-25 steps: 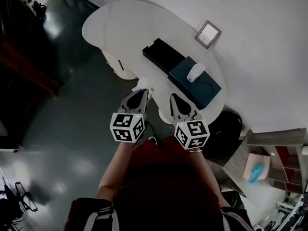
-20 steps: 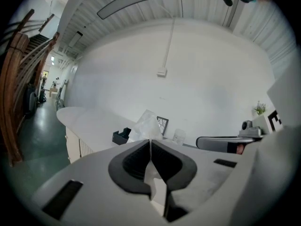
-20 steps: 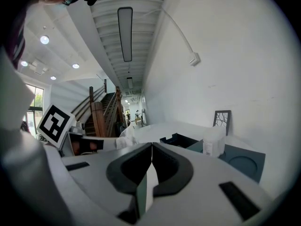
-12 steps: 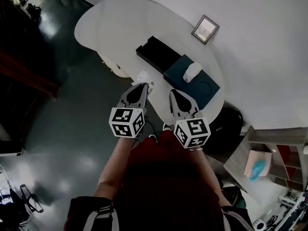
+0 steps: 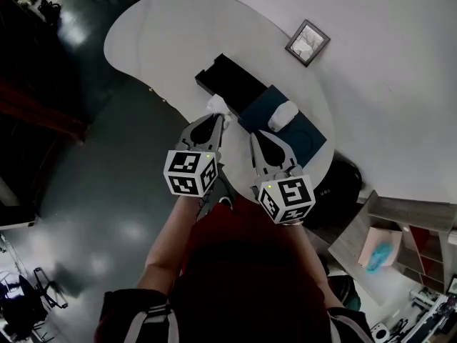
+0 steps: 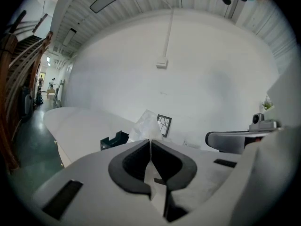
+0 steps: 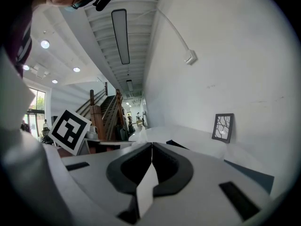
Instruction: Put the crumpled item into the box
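Observation:
A crumpled white wad (image 5: 218, 106) sticks out from the tips of my left gripper (image 5: 216, 118), which is shut on it. In the left gripper view the wad (image 6: 146, 124) rises just beyond the closed jaws of the left gripper (image 6: 150, 141). It hangs at the near edge of the white table (image 5: 164, 34), right beside the open black box (image 5: 228, 84). My right gripper (image 5: 255, 136) is shut with nothing held, a little short of the dark blue lid (image 5: 300, 133). The right gripper (image 7: 152, 145) shows its jaws pressed together.
A second white wad (image 5: 283, 114) lies on the dark blue lid. A small framed picture (image 5: 308, 42) leans against the wall behind the table. A dark bag (image 5: 335, 184) and shelves (image 5: 400, 234) stand at the right. The dark floor (image 5: 93, 163) spreads out to the left.
Both grippers have moved forward toward the table. The wad in the left gripper has come from over the floor up to the table's edge by the black box.

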A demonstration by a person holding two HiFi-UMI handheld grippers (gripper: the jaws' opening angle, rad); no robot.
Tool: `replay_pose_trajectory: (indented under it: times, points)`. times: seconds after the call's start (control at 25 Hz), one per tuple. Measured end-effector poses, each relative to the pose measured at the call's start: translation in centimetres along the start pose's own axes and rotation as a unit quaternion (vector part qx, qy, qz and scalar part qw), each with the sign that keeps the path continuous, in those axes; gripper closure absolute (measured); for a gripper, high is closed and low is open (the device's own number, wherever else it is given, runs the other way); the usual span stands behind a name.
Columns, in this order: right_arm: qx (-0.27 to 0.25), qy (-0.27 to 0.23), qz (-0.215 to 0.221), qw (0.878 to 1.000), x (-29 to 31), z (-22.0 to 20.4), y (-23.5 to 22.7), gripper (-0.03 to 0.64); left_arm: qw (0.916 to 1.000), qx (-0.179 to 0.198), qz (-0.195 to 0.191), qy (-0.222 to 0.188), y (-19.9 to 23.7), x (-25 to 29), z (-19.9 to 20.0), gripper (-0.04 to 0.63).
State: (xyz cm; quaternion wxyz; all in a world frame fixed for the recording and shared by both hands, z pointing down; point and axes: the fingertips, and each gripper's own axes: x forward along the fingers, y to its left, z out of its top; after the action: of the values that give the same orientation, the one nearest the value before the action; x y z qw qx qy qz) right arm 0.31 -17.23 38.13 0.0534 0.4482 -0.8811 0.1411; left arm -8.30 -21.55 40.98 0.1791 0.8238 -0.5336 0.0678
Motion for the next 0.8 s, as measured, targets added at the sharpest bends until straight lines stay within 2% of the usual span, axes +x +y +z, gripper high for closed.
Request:
replay_pose_trajectory:
  times: [0.4, 0.8]
  points:
    - [0.014, 0.011, 0.021, 1.0, 2.1, -0.5, -0.9, 0.601, 0.9997, 0.013, -0.005, 0.019, 0.0, 5.5, 0.3, 0.565]
    - [0.025, 0.032, 0.016, 0.999, 3.3, -2.1, -2.6, 0.601, 0.9991, 0.018, -0.011, 0.038, 0.6, 9.4, -0.3, 0.565]
